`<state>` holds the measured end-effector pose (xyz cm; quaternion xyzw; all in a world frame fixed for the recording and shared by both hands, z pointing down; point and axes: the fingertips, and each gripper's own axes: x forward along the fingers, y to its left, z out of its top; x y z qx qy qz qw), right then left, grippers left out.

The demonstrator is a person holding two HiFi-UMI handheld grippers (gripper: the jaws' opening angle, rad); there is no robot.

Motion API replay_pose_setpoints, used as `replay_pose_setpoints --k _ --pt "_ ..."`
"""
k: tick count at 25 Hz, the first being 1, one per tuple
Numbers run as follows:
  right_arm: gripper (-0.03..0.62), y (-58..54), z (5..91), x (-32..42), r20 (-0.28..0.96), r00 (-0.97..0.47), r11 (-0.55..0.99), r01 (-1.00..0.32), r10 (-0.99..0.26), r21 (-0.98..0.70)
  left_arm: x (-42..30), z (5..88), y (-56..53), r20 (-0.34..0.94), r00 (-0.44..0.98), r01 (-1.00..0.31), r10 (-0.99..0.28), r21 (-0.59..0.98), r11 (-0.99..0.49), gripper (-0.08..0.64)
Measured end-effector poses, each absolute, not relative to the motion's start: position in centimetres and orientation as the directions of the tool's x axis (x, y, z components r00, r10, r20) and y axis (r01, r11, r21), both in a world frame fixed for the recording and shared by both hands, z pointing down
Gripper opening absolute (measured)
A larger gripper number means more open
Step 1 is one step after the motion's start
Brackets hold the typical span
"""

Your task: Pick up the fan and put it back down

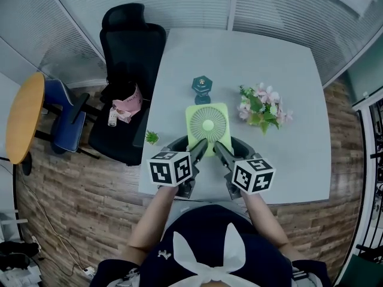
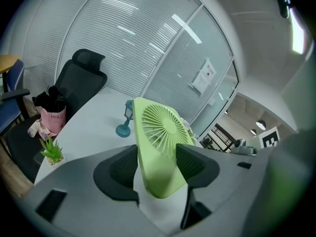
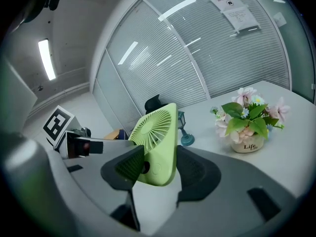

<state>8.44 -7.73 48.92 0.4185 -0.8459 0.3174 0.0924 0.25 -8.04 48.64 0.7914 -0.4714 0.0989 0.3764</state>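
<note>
Your left gripper (image 2: 157,164) has its jaws closed partway on the green fan (image 2: 160,132). One pad sits against the fan's left edge and the other against its grilled face, down at the rounded lower corner. Your right gripper (image 3: 160,167) is doing the same from the other side: its jaws stand fairly wide, clamped across the fan's thin body near the bottom, one pad over the front and one behind.

So you've got the fan pinched between both grippers at its near end. It's tilted back with the round grille facing up, near the front edge of the white surface (image 1: 269,58). From the head view it sits right in the middle, just ahead of the two marker cubes. I can't tell whether its base is clear of the surface.

Just beyond the fan stands a small teal lantern ornament (image 2: 126,120). Off to your right is a pot of pink and white flowers (image 3: 249,125), well apart from the fan. At the surface's left edge there's a tiny green potted plant (image 2: 52,149). Past that, a black office chair (image 2: 81,80) has a pink cup (image 2: 53,120) on its seat.
</note>
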Motion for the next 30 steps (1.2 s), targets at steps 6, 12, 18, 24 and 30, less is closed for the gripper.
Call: replay_pose_setpoints --k 6,12,18,24,30 --pt "0.209 -6.8 49.5 6.2 0.433 -0.679 0.501 -0.732 -0.593 -0.462 -2.0 49.3 -6.5 0.525 0.487 -0.836 -0.698 0.511 -0.198 0.245" --pt "0.209 -6.3 49.5 4.2 0.430 -0.717 0.543 -0.696 -0.548 -0.470 -3.9 49.2 -5.5 0.532 0.438 -0.851 -0.724 0.504 -0.144 0.245" --pt "0.209 -6.2 49.2 2.5 0.425 -0.747 0.583 -0.665 -0.512 -0.467 -5.6 49.0 -5.0 0.531 0.397 -0.858 -0.749 0.504 -0.098 0.245" --pt "0.207 -6.5 48.8 1.4 0.420 -0.757 0.598 -0.653 -0.500 -0.466 -6.6 48.6 -5.0 0.528 0.382 -0.859 -0.759 0.507 -0.080 0.245" --pt "0.209 -7.4 48.6 0.9 0.418 -0.755 0.598 -0.655 -0.505 -0.462 -7.2 48.3 -6.1 0.528 0.383 -0.863 -0.758 0.497 -0.090 0.245"
